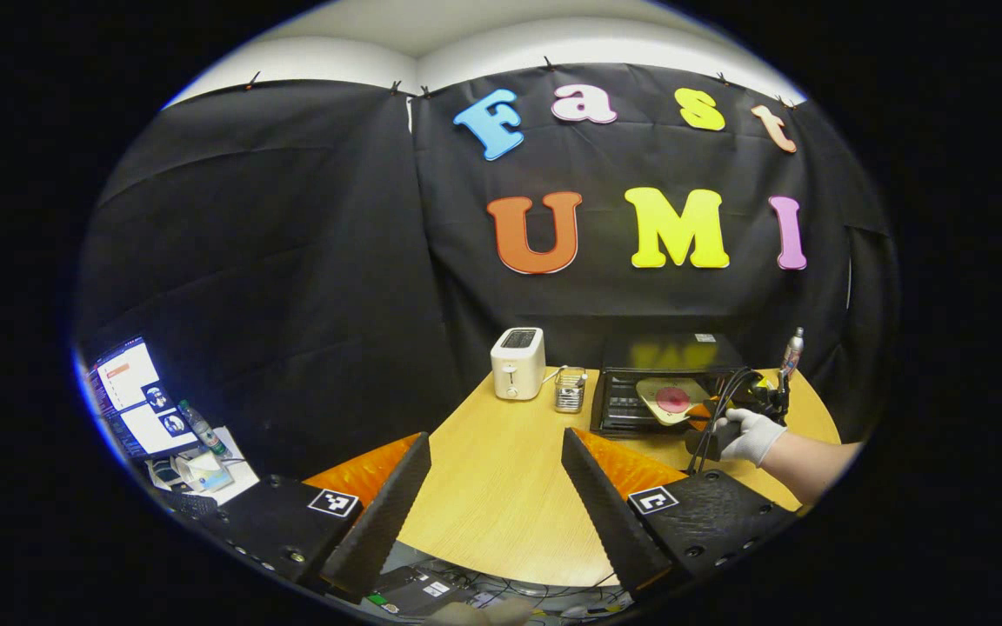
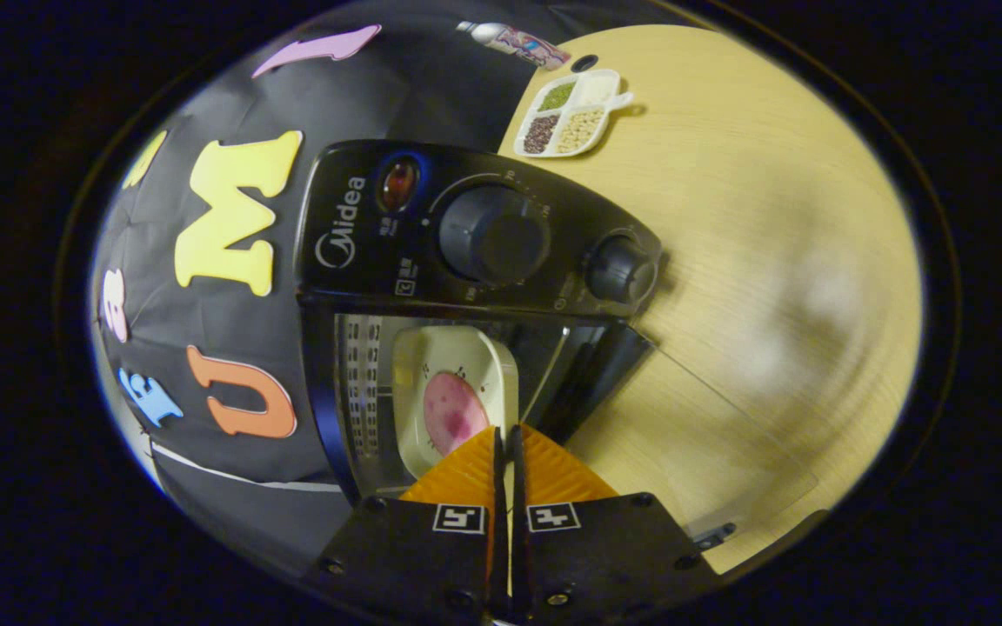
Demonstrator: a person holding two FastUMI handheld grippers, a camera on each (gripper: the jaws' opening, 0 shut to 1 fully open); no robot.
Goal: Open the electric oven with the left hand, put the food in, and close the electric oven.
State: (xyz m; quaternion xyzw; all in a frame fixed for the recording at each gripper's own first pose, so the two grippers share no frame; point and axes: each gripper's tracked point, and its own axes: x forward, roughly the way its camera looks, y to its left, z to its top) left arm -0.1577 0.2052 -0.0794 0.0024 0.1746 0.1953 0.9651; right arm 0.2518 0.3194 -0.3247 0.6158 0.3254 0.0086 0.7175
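The right gripper (image 2: 504, 435) has its fingers pressed together on the near rim of the plate (image 2: 453, 396), pinching it; the plate carries a round pink piece of food (image 2: 453, 413) and sits partly inside the oven (image 2: 475, 235), whose door (image 2: 710, 435) lies folded down toward the table (image 2: 771, 174); the view is rolled, so the control panel with its two knobs shows above the cavity. In the left gripper view the same gripper, held by a gloved hand (image 1: 753, 435), reaches into the oven (image 1: 671, 352) at the far right of the table (image 1: 501, 487), with the plate (image 1: 671, 398) tilted in the opening.

The left gripper (image 1: 497, 487) is open and empty, hanging over the near edge of the table, well apart from the oven; a toaster (image 1: 517, 362) and a small rack (image 1: 570, 389) stand to the left of the oven.

Judged from this, the food is going in but is not yet set down. The pinch is only on the rim, so the tilted plate could slip or let the food slide off; a push too far could knock the plate against the cavity wall; closing the door early could catch the right gripper.
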